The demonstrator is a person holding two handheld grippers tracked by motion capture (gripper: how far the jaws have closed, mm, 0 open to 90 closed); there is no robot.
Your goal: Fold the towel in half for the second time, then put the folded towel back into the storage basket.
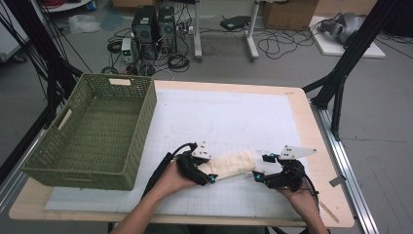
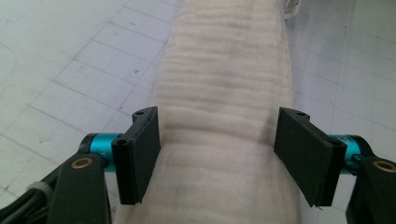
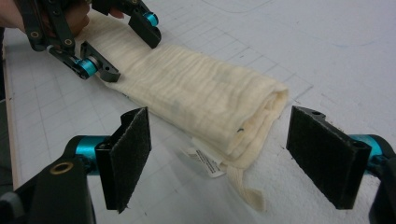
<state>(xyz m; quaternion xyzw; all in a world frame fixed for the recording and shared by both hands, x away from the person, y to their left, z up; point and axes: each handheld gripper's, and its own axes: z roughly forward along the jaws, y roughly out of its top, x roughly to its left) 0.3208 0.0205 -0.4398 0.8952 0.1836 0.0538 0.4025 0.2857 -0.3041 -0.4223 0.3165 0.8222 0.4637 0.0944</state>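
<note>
We see the cloth (image 1: 233, 165) between both tongs: left (image 2: 217, 154) open astride it, right (image 3: 219, 158) open, empty (basket (image 1: 92, 131) well left, nothing blocking).

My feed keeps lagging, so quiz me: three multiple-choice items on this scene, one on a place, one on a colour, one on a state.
1. Where is the basket?
A. left part of the table
B. right part
C. on the floor

2. What colour is the folded cloth?
A. green
B. cream
C. black

3. How do the right tongs stand?
A. shut on the cloth
B. open, short of the cloth's end
C. shut on the basket

Answers:
1 A, it stands at the table's left edge in the high view.
2 B, every view shows it cream.
3 B, both pads stand apart from the cloth.
</note>
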